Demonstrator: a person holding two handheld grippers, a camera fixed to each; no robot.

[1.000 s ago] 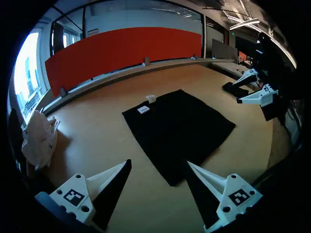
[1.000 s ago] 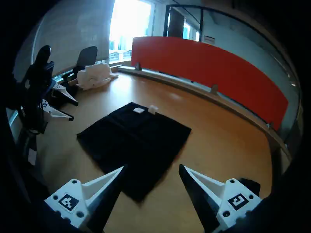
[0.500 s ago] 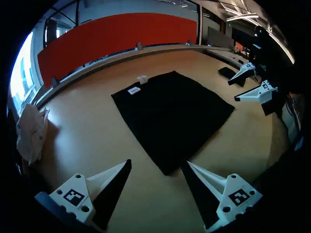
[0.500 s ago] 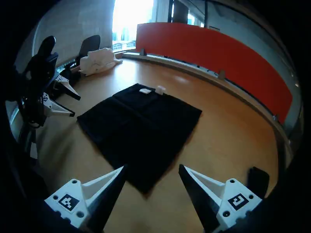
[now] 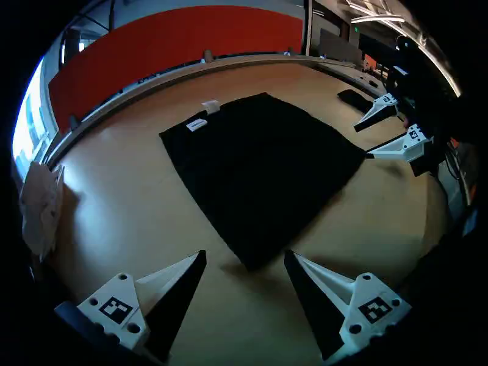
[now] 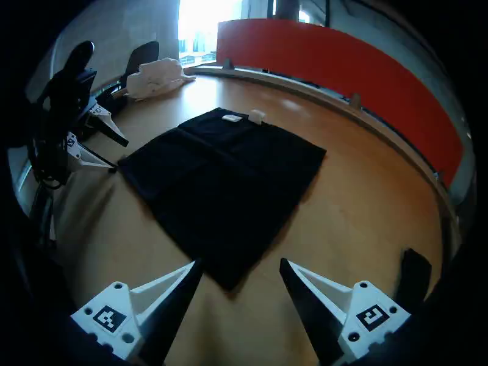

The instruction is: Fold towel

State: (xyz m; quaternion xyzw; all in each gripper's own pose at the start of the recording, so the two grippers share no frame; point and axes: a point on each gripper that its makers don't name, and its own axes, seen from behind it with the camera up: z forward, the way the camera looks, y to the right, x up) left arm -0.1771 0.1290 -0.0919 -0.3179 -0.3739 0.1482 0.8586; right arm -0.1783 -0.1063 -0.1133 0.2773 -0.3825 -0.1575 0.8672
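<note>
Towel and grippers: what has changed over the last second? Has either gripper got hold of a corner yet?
Both grippers have come down toward the black towel. The left gripper and the right gripper now each have a near corner just ahead of their open fingers. Nothing has been gripped yet. The towel stayed flat and unfolded on the table, and the white cloth pile has not moved.

My left gripper (image 5: 244, 255) and right gripper (image 6: 240, 262) have white wedge-shaped fingers (image 5: 341, 293), black on the inner faces, each bearing a square black-and-white marker (image 5: 116, 309).
</note>
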